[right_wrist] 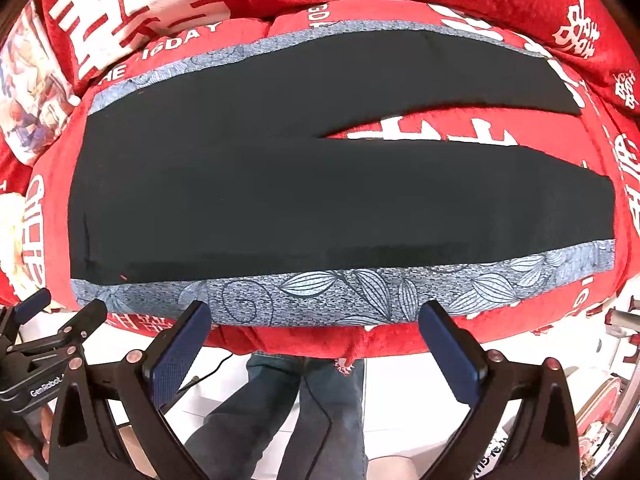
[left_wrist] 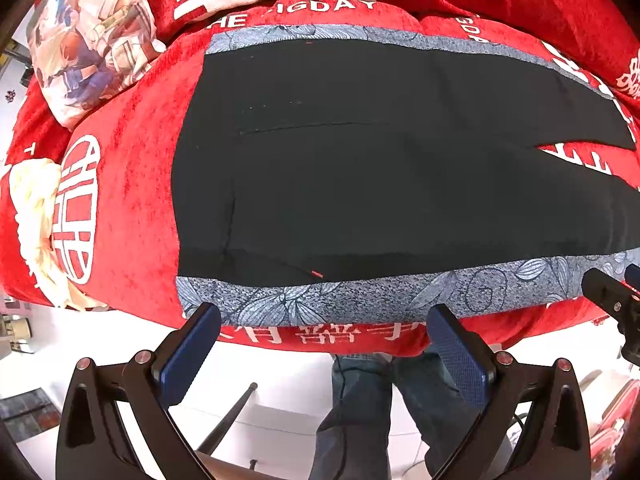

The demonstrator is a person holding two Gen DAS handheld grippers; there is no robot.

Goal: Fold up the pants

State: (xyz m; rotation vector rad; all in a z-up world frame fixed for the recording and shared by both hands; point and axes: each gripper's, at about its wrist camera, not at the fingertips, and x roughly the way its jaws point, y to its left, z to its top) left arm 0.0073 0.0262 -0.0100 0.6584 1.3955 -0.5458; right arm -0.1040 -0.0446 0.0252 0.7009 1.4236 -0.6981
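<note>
Black pants [left_wrist: 380, 184] with grey-blue leaf-print side stripes [left_wrist: 360, 300] lie flat on a red blanket [left_wrist: 132, 208], waist to the left and legs spread apart to the right. They also show in the right wrist view [right_wrist: 280, 200]. My left gripper [left_wrist: 324, 320] is open and empty just in front of the near stripe by the waist. My right gripper [right_wrist: 316, 316] is open and empty in front of the near stripe [right_wrist: 340, 292] along the near leg. The right gripper's tip shows at the right edge of the left wrist view [left_wrist: 616, 300].
A printed pillow [left_wrist: 88, 40] lies at the back left of the bed. A cream cloth [left_wrist: 32, 220] sits at the left edge. The person's jeans legs [right_wrist: 304, 412] and white floor are below the bed's near edge. The left gripper's body [right_wrist: 44, 348] shows at left.
</note>
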